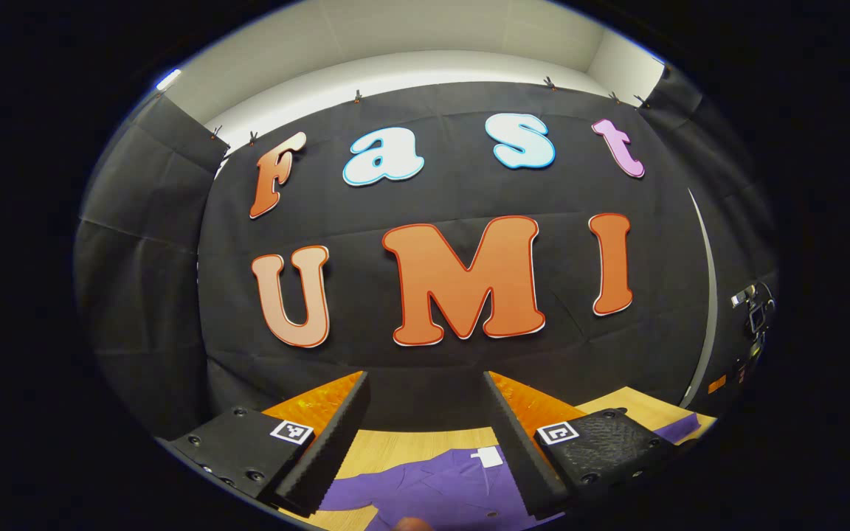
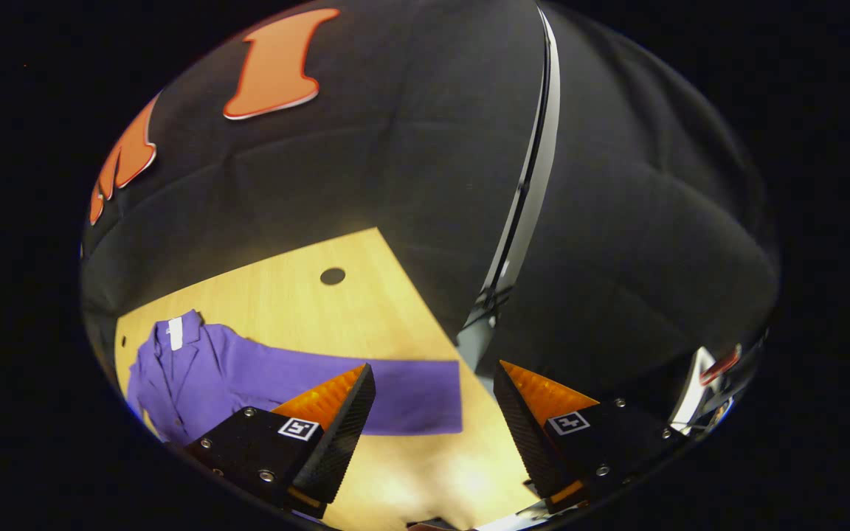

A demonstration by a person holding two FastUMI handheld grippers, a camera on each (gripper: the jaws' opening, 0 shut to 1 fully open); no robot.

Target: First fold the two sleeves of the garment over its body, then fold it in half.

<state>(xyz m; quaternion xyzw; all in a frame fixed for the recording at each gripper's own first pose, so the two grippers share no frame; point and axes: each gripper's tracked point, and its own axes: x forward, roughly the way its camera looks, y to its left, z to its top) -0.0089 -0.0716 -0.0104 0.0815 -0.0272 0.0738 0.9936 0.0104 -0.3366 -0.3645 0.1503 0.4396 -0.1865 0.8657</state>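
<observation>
Jaws of both the left gripper (image 1: 425, 442) and right gripper (image 2: 432, 435) spread apart, empty; purple jacket (image 2: 248, 376) flat on desk (image 2: 307, 310), sleeve (image 2: 395, 394) outstretched.

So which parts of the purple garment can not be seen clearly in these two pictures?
- Left gripper view: the purple garment is cut off by the lower edge; the open left gripper covers both sides of it.
- Right gripper view: one finger hides part of the outstretched sleeve; the hem is cut off.

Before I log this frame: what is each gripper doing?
Left gripper: open, holding nothing.
Right gripper: open, holding nothing, above the purple garment.
</observation>
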